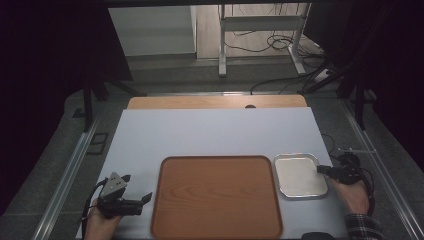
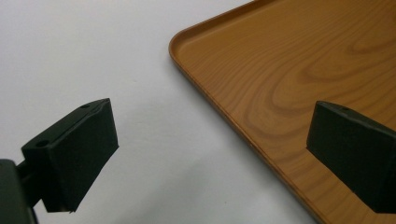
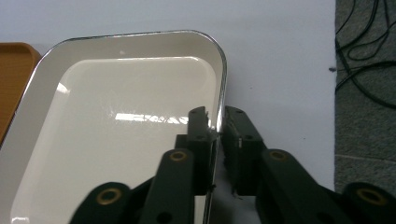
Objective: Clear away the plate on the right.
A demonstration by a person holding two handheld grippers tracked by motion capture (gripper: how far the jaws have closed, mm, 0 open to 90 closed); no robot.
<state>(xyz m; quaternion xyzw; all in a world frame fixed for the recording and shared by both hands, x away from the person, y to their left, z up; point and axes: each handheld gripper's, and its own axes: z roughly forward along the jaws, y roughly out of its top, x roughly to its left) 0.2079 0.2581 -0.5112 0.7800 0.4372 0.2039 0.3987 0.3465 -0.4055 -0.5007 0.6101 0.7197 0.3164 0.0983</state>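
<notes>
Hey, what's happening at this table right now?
A person works at a table with a gripper in each hand. The right gripper has its jaws closed on the right rim of a small metal tray, one jaw inside the rim and one outside. That tray sits just right of a large wooden tray. The left gripper is open, holding nothing, near the wooden tray's left edge. Both trays are empty.

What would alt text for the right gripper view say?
The right gripper has its two black jaws closed on the rim of a shiny white metal tray, which lies on a pale table. A wooden tray's corner shows at left.
</notes>
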